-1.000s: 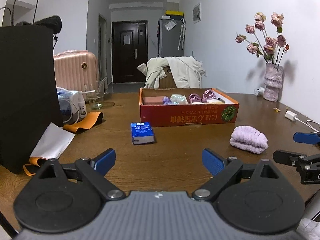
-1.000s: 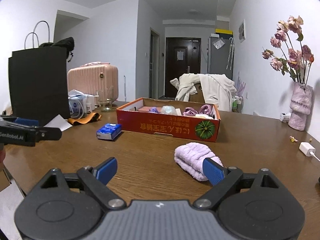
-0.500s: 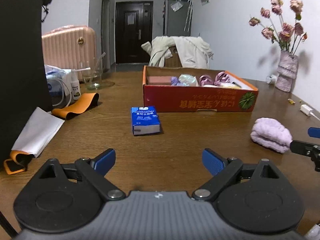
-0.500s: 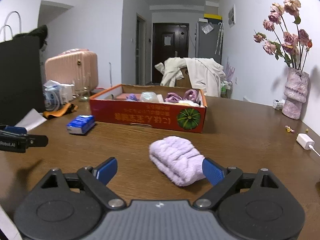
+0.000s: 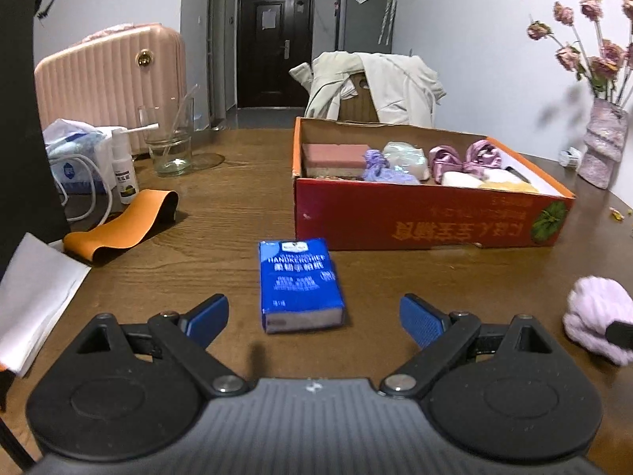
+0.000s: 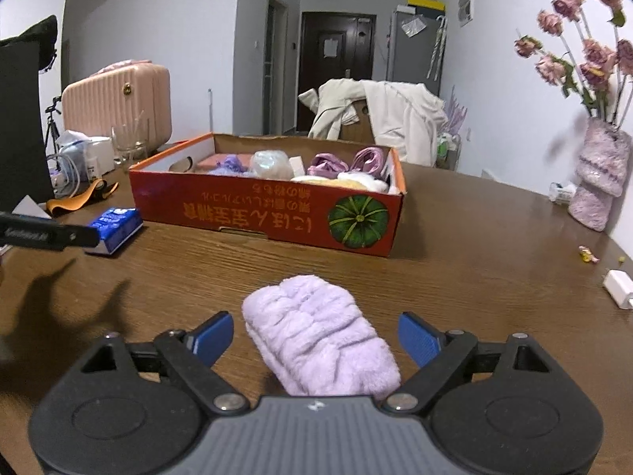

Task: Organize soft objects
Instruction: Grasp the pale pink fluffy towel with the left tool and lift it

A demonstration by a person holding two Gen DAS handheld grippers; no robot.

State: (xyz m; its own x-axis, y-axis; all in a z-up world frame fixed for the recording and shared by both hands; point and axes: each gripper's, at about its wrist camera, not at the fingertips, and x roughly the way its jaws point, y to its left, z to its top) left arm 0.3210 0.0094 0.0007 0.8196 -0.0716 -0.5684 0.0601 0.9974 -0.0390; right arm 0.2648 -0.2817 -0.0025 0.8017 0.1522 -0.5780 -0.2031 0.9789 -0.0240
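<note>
We see white walls (image 5: 474, 59), a dark door (image 5: 275, 43) down the hall, and a coat-draped chair (image 6: 379, 118) behind the wooden desk (image 6: 474, 245).

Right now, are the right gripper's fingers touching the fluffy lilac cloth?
Apart. The right wrist view shows the fluffy lilac cloth lying between the right gripper's fingers, which have just been closing, with bare table visible on both sides.

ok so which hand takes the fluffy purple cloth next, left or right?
Right. The right gripper already straddles the purple cloth, jaws just closing, pads not touching it yet. The left gripper is open, lined up on the blue tissue pack instead.
</note>
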